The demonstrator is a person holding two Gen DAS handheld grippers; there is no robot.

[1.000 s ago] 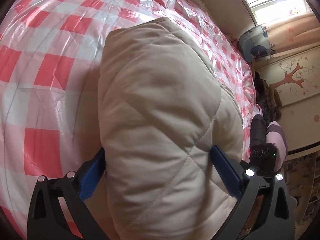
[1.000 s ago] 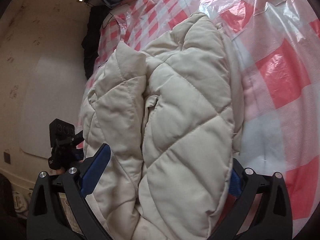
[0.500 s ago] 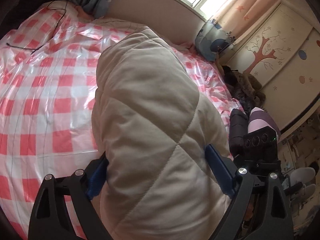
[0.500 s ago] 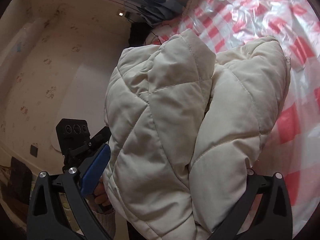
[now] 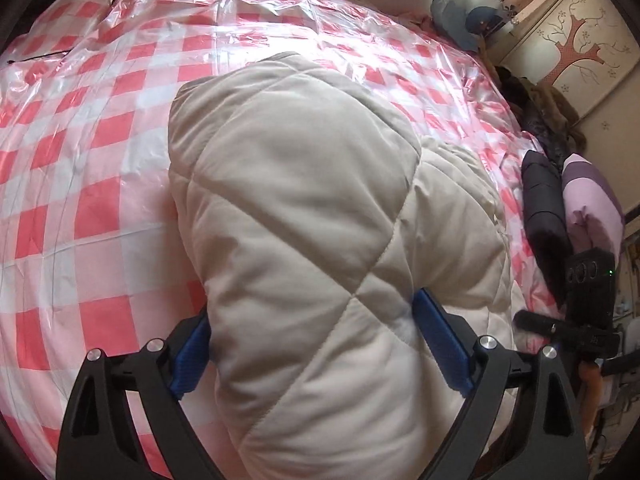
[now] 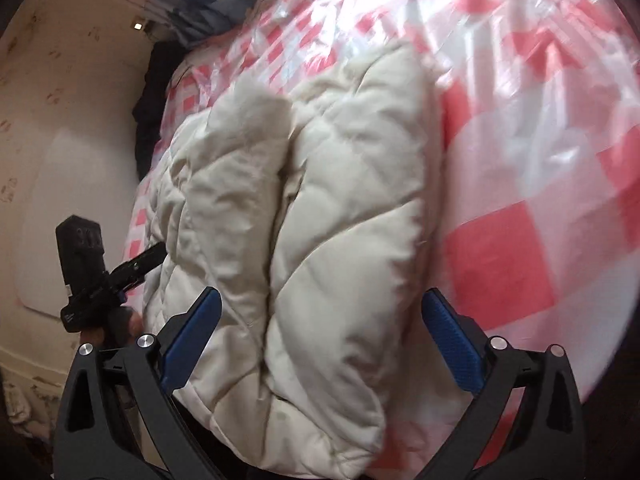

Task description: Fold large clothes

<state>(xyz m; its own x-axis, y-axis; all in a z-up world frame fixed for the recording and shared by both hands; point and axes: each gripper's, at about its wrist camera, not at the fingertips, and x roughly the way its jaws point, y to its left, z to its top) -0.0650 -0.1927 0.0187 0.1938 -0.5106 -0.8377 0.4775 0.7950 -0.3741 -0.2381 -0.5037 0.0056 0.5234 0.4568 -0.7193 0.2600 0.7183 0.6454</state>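
Shows folded cream quilted jacket (image 5: 312, 200) squeezed between left gripper's (image 5: 310, 308) wide, just-narrowed jaws to keep layers stacked, yet loose between right gripper's (image 6: 320, 293) spread jaws.

Folded jacket (image 5: 304, 248) on the bed cover (image 5: 100, 152), between both tongs.

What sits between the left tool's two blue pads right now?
The cream quilted coat: a thick folded bundle fills the gap of the left tool, both pads pressing into it. Left wrist view shows it, above the red-checked bed cover.
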